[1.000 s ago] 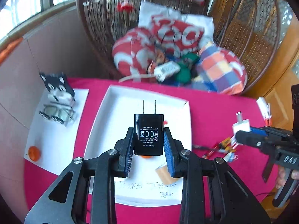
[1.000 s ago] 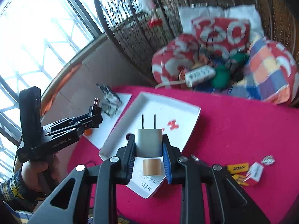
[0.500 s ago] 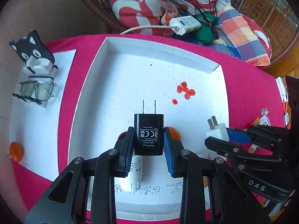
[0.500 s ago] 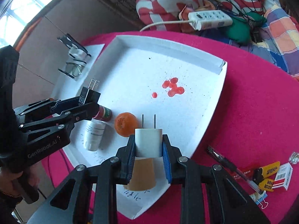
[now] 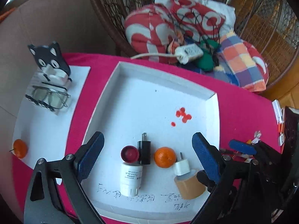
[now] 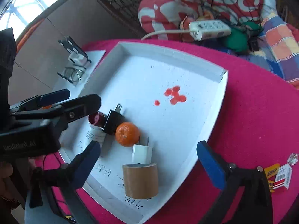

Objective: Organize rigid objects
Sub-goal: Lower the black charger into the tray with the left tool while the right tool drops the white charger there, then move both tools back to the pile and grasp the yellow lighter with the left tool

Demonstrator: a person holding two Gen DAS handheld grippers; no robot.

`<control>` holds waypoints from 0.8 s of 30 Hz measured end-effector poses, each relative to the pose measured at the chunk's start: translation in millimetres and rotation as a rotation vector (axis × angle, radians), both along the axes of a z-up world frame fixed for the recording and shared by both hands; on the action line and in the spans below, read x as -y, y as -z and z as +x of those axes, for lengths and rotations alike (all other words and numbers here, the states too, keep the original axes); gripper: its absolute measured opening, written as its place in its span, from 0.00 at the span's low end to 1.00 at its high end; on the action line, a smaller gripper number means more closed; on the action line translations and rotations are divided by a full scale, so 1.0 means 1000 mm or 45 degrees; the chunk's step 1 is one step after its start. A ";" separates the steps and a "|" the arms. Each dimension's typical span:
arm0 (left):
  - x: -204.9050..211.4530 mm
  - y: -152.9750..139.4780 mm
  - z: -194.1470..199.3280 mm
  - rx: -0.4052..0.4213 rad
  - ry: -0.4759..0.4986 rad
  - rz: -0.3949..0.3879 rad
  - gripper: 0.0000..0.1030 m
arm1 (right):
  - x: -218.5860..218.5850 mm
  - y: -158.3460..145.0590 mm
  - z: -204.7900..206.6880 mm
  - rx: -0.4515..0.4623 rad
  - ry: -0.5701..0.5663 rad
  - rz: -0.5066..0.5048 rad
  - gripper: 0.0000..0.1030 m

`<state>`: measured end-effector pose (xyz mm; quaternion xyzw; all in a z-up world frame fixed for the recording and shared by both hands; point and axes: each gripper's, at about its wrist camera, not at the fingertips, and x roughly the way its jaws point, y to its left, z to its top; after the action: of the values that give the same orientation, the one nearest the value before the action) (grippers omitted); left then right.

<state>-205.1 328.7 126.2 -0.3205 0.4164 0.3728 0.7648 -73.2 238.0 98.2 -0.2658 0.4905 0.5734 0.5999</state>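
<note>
A white tray (image 5: 119,78) lies on the red table. In it are a black charger (image 5: 144,152), a white charger (image 5: 181,167), an orange (image 5: 164,157), a white bottle (image 5: 130,179) with a dark red cap, and a brown tape roll (image 5: 189,185). My left gripper (image 5: 148,157) is open and empty above the black charger. My right gripper (image 6: 149,165) is open and empty above the white charger (image 6: 142,154) and tape roll (image 6: 141,181). The black charger (image 6: 112,121) lies beside the orange (image 6: 127,134).
A cat-shaped stand with glasses (image 5: 49,95) sits on white paper at the left, with a small orange (image 5: 20,148) nearby. Small packets (image 6: 280,175) lie on the table at the right. A wicker chair with cushions and a power strip (image 5: 188,53) stands behind.
Both grippers opened and let go of their chargers, which now lie in the tray. Both grippers have pulled back and up.
</note>
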 end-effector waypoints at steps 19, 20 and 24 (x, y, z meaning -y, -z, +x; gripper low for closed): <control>0.093 -0.028 0.100 0.010 0.386 0.043 0.93 | 0.128 -0.029 0.111 -0.081 0.528 0.128 1.00; 0.097 -0.027 0.107 0.008 0.402 0.040 0.93 | 0.137 -0.028 0.117 -0.088 0.556 0.128 1.00; 0.114 -0.019 0.135 -0.028 0.476 0.024 0.93 | 0.175 -0.028 0.146 -0.120 0.672 0.138 1.00</control>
<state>-70.4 214.3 144.9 -0.2264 0.4737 0.2314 0.8190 72.8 62.7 126.2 -0.0692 0.5386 0.4343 0.7187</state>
